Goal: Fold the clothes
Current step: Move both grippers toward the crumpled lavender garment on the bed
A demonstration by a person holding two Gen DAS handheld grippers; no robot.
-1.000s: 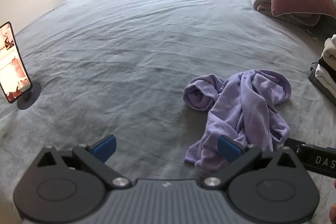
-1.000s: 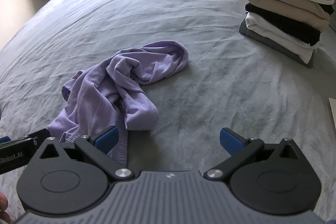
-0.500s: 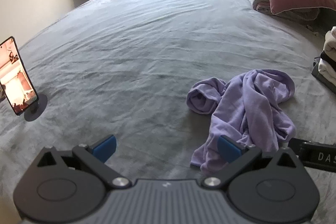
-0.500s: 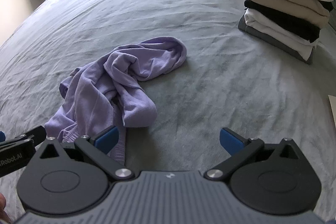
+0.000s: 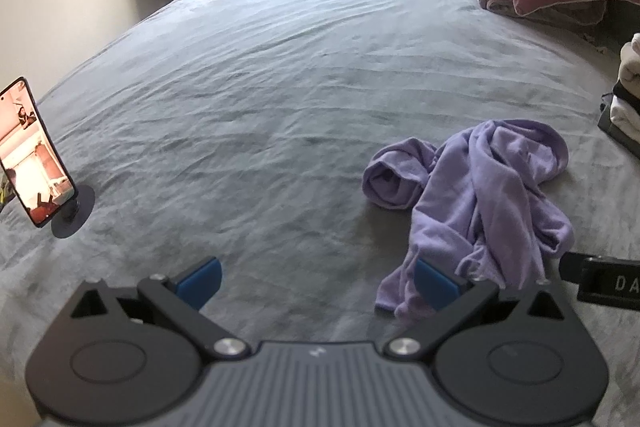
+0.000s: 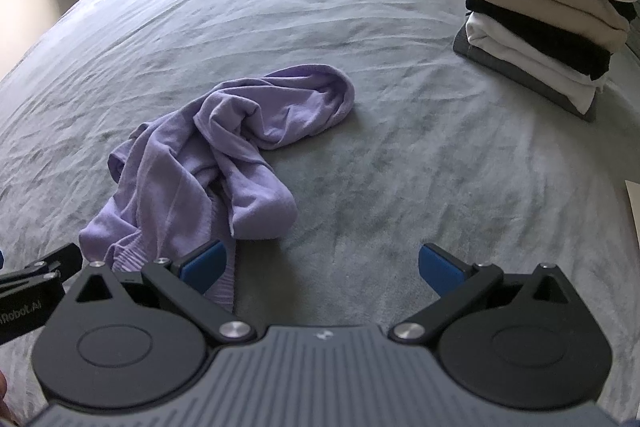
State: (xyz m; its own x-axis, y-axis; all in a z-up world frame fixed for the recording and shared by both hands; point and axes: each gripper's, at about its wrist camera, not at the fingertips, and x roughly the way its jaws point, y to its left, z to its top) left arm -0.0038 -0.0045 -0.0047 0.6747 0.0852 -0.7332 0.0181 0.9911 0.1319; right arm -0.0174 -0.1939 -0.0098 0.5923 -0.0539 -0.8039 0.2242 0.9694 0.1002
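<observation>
Your left gripper [image 5: 318,281] and right gripper [image 6: 322,267] both hang spread wide, holding nothing, beside the crumpled purple shirt [image 6: 208,163] on the bed [image 6: 400,147]. Pinch several bunched layers together and it won't spread flat.

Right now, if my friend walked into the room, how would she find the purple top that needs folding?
Start at the big grey bed and find the neat stack of folded clothes near its pillow end. The purple top lies apart from that stack, nearer the bed's middle. It is the only crumpled, unfolded garment there, and the only purple one.
</observation>
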